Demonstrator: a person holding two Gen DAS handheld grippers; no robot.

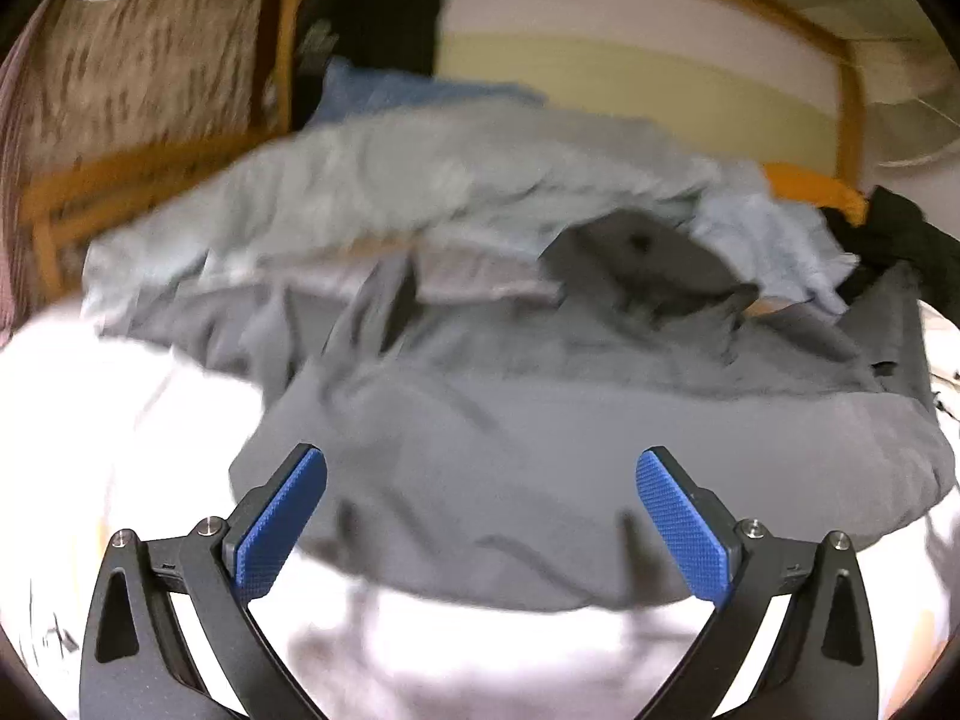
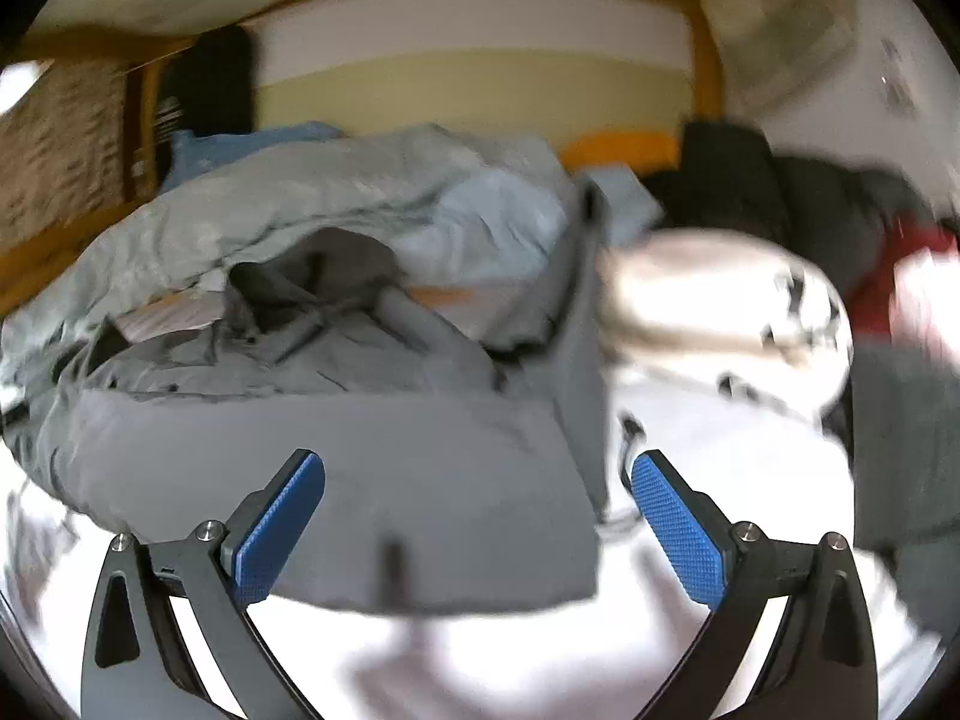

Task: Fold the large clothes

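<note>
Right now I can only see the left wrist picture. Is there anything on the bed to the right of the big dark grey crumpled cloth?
Observer: Yes. In the right wrist view a rounded white cushion with black marks lies right of the dark grey crumpled cloth.
Child: Is anything red over there?
Observer: Yes, a red fabric item at the far right edge, too blurred to identify.
Child: Is my other grabber holding the cloth?
Observer: No. The right gripper is open, its blue pads apart, with the cloth's near edge between them. The left gripper is open too.
</note>
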